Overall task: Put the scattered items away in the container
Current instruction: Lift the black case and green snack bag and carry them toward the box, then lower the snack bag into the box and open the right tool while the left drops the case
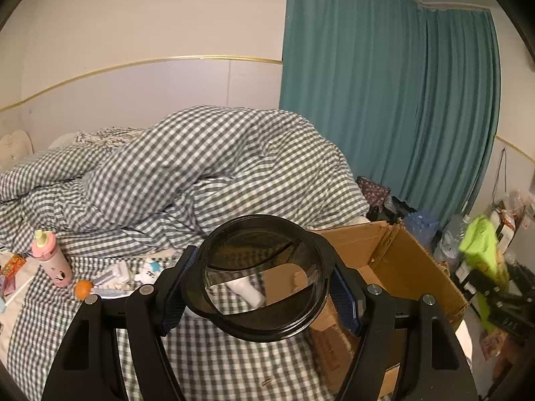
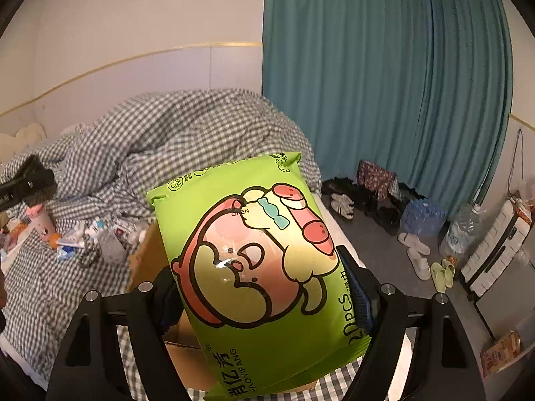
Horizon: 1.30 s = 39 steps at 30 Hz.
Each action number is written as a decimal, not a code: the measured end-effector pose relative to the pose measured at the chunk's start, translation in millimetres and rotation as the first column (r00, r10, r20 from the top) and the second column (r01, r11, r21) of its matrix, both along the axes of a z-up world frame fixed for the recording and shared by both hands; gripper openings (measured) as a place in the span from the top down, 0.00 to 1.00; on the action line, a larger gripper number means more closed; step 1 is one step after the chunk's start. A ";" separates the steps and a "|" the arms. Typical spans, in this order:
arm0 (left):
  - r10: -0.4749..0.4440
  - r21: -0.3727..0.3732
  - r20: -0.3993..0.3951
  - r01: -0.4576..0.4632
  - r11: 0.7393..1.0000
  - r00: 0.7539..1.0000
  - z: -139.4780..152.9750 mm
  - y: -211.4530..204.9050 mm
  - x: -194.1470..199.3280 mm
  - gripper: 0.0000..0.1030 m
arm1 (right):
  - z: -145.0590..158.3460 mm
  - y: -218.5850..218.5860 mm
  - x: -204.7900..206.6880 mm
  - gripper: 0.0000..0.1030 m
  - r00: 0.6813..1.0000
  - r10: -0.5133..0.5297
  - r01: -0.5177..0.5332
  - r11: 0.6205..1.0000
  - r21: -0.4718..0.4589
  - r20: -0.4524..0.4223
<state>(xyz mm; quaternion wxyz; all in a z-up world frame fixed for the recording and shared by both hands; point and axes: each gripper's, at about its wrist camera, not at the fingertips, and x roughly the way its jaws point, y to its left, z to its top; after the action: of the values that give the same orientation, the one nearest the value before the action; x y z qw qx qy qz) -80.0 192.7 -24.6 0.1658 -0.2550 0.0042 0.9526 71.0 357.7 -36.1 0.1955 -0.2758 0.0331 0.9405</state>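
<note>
While our left gripper (image 1: 264, 287) holds a clear round jar (image 1: 264, 275) by its sides, fingers clamped on it, the jar hangs above the checked bedsheet (image 1: 214, 361) at the near left edge of the cardboard box (image 1: 411, 267). The box stands open at the right edge of the bed, its flaps up, and through the jar's glass we see a white tube (image 1: 249, 292) lying close to the box's near corner.

Our right gripper (image 2: 267, 287) has its fingers pressed on both sides of a green wipes pack (image 2: 254, 267), which fills most of that view and hides nearly all of the box (image 2: 147, 260) beneath it; only the box's left wall and a strip of its near side show past the pack. In the left view the same pack (image 1: 481, 250) appears blurred, off beyond the box's right edge.

Farther along the bed's left side more things still lie scattered: a pink bottle (image 1: 51, 259) standing upright, a small orange (image 1: 83, 289) just beside it, and a heap of small white and blue packets (image 1: 133, 272) between the orange and the jar. A bunched checked duvet (image 1: 187, 167) covers the far half of the bed.

On the floor to the right, under the teal curtain (image 2: 384, 83), sit shoes (image 2: 342, 202), white slippers (image 2: 416, 250), a water jug (image 2: 463, 227) and a white suitcase (image 2: 495, 250).
</note>
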 end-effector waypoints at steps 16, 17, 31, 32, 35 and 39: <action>-0.090 -0.076 0.018 0.092 0.993 0.996 -16.9 67.9 -2.7 0.28 | -84.7 46.0 -57.2 0.24 0.974 0.011 0.019 0.991 -0.131 0.226; -0.093 -0.080 0.020 0.095 0.992 0.995 -17.9 71.4 -2.2 0.28 | -87.6 46.7 -57.1 0.25 0.973 0.012 0.020 0.991 -0.135 0.232; -0.125 -0.088 0.030 0.127 0.988 0.992 -25.9 95.0 -9.3 0.28 | -41.0 38.5 -33.9 0.15 0.999 -0.019 0.019 1.000 0.004 0.033; -0.129 -0.087 0.031 0.131 0.988 0.991 -26.3 97.1 -9.3 0.28 | -34.0 37.5 -24.9 0.10 0.999 -0.037 0.038 0.999 0.028 -0.017; -0.148 -0.093 0.040 0.151 0.984 0.988 -30.2 107.3 -10.4 0.28 | -19.6 37.9 -3.7 0.03 0.990 -0.064 0.072 0.995 0.062 -0.129; -0.188 -0.090 0.072 0.194 0.977 0.980 -39.5 128.0 -12.7 0.28 | -8.0 44.1 11.5 0.02 0.983 -0.081 0.093 0.994 0.063 -0.165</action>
<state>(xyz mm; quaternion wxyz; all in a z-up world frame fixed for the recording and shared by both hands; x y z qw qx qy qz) -92.7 320.6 -64.1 0.2440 -0.2911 0.0695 0.9224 82.5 401.7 -44.1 0.2426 -0.1896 0.0277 0.9510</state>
